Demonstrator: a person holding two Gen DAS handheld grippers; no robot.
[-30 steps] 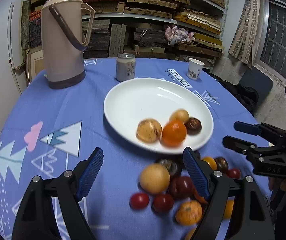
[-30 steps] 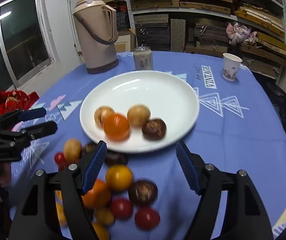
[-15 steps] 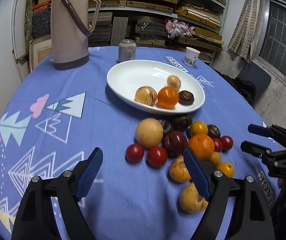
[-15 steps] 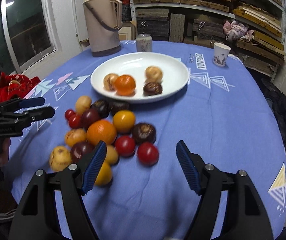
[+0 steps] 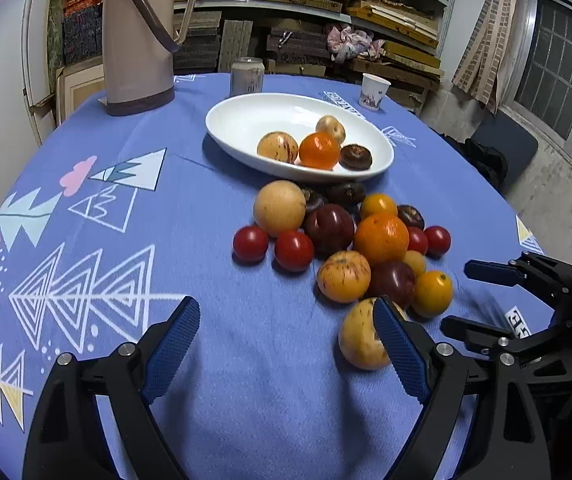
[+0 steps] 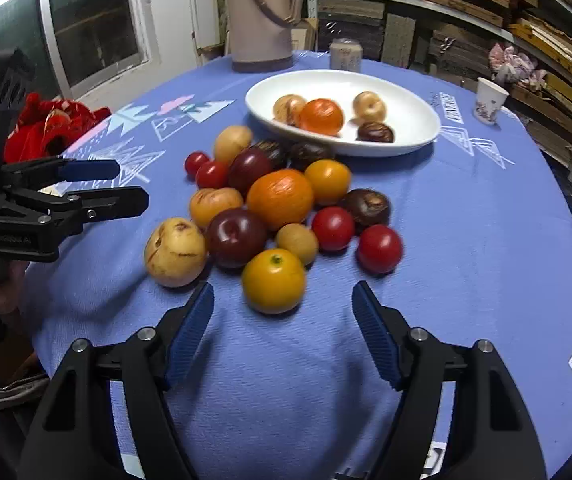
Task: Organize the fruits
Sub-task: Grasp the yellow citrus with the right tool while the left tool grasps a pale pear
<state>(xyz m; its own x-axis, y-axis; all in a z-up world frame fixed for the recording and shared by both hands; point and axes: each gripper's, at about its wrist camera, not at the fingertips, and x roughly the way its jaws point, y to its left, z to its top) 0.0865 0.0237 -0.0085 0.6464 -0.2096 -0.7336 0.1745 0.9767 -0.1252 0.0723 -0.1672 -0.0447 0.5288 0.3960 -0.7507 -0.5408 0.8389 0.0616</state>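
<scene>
Fruits (image 6: 277, 216) lie heaped on the worktop (image 6: 486, 220) near our plate (image 6: 418, 120); round, smooth, bruisable, so we'd pinch each across its middle. Left gripper (image 5: 286, 344) jaws just widened, right gripper (image 6: 281, 320) jaws narrowed, both empty

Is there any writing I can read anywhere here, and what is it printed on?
"VINTAGE", seen sideways and only roughly legible, on the blue tablecloth beside the white plate.
Faint lettering on the left gripper's black body: too blurred to read.
Print on the can behind the plate: too small to read.
Pattern on the paper cup: no words readable.
Partial letters at the tablecloth's near edge: cut off, unreadable.
</scene>
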